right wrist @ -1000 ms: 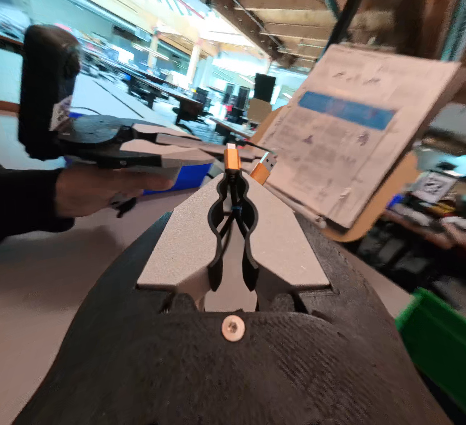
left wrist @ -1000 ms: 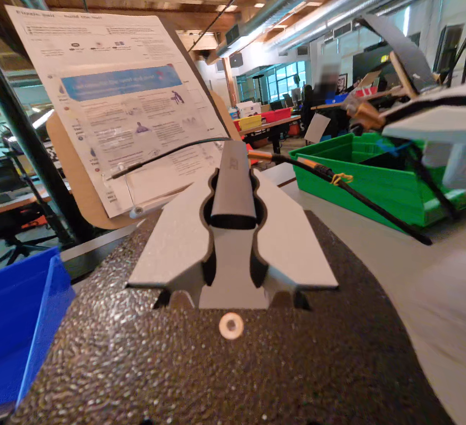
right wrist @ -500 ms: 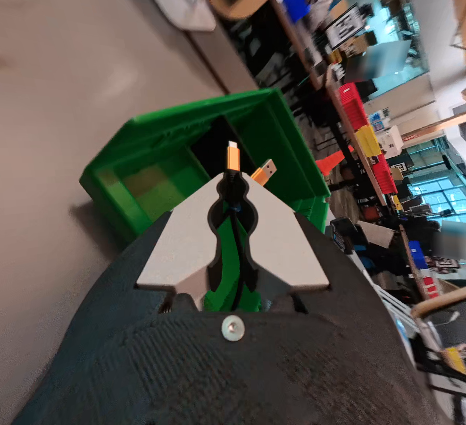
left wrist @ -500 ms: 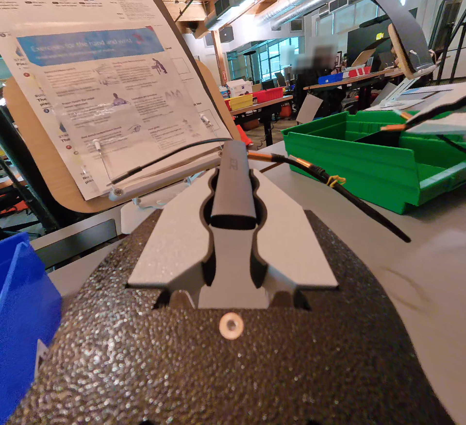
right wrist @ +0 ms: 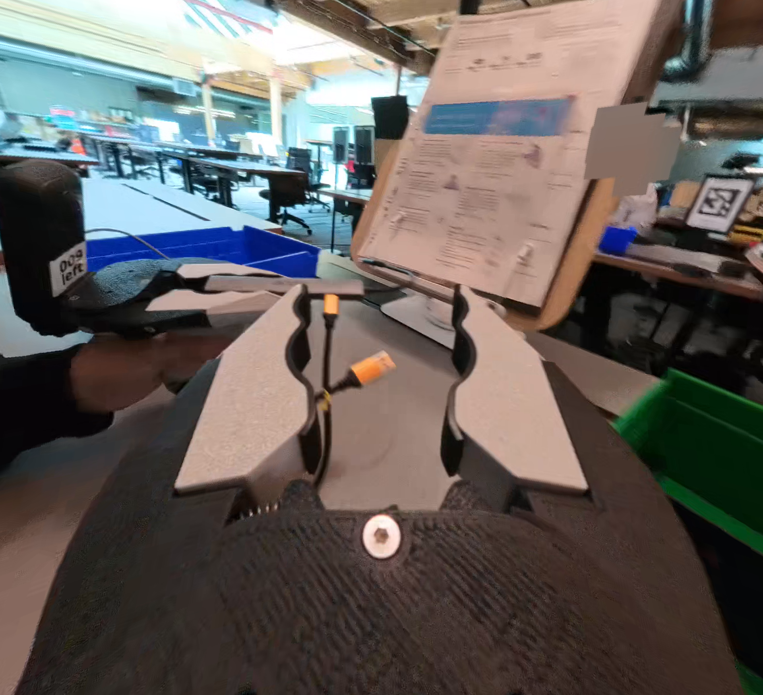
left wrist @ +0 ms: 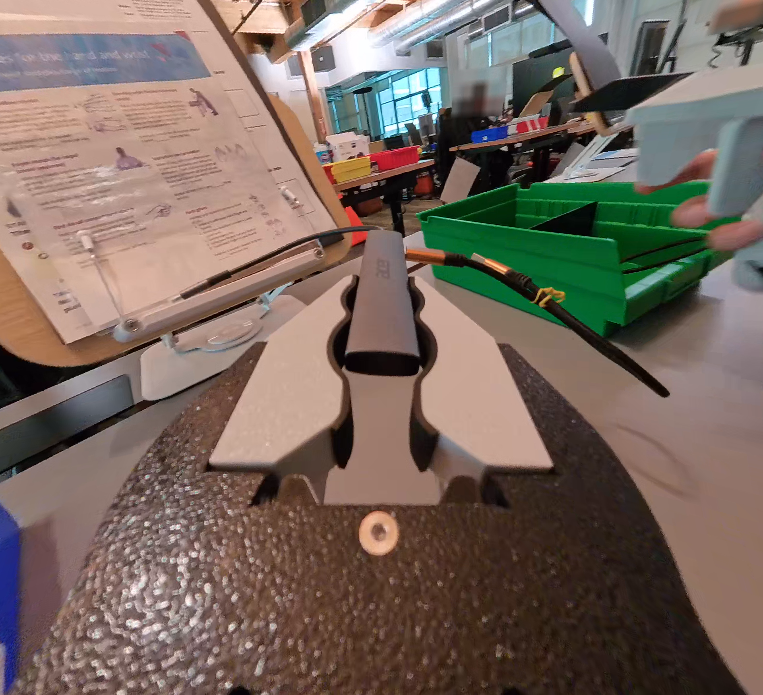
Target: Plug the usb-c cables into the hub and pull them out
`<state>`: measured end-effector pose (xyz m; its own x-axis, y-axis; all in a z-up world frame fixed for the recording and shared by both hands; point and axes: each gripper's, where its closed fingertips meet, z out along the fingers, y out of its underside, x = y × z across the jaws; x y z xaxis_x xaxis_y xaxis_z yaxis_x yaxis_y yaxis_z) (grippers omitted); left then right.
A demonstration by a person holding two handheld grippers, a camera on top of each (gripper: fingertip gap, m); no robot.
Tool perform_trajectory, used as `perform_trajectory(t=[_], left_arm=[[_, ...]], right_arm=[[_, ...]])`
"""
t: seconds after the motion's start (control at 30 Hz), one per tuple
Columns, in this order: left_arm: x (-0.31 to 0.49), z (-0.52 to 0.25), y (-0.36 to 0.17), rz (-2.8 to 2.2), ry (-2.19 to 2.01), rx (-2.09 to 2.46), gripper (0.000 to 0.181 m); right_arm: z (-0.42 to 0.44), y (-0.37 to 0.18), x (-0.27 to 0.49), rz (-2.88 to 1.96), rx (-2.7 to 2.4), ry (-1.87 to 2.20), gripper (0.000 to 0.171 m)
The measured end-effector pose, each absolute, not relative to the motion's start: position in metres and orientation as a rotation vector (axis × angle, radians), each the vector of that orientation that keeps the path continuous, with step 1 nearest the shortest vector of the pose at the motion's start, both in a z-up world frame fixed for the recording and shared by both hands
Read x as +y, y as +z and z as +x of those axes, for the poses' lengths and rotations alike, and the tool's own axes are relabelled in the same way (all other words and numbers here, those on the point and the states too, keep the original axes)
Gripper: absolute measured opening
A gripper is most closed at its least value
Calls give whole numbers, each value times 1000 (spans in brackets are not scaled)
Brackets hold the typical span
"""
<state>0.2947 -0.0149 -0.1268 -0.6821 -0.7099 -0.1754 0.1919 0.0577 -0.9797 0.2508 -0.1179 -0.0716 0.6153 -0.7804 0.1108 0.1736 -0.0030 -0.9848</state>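
My left gripper [left wrist: 380,304] is shut on a dark grey hub [left wrist: 382,295] and holds it level above the table. An orange plug [left wrist: 425,256] of a black cable [left wrist: 578,328] sits in the hub's right side. A yellow tie [left wrist: 547,295] binds that cable to its second orange connector [left wrist: 493,264]. In the right wrist view my right gripper [right wrist: 380,291] stands wide open. The plugged-in orange plug [right wrist: 331,304] and its cable run between its fingers, close to the left one. A loose orange connector [right wrist: 371,368] hangs between them. The hub [right wrist: 285,286] and left gripper [right wrist: 186,299] lie just beyond.
A green bin [left wrist: 516,246] stands at the right, with a thin black cable [left wrist: 660,250] in it; it also shows in the right wrist view [right wrist: 702,427]. A paper on a wooden stand [left wrist: 124,139] rises behind the hub. A blue bin [right wrist: 198,246] stands behind the left gripper.
My right gripper was shut on another orange-plugged cable and swung over the green bin. It now stands wide open without that cable, back beside the hub. My left gripper kept hold of the hub.
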Motion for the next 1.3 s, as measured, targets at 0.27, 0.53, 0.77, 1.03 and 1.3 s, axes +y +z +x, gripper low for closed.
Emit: perform_trajectory(t=[0.27, 0.53, 0.77, 1.03, 1.3], left_arm=[[-16, 291, -127, -510, -1779, 1659, 22], [-19, 294, -133, -534, -1785, 1673, 22], [-21, 292, -133, -528, -1803, 1677, 22], [-18, 289, -125, -488, -1662, 1650, 23], [-26, 275, -112, -386, -1602, 1632, 23]], right_arm=[[290, -116, -52, -1464, 551, -823, 34], [289, -128, -50, -1480, 538, -859, 11], [292, -128, -48, -1441, 561, -851, 11], [288, -126, -45, -1485, 608, -768, 11], [275, -115, -54, -1462, 582, -757, 11]])
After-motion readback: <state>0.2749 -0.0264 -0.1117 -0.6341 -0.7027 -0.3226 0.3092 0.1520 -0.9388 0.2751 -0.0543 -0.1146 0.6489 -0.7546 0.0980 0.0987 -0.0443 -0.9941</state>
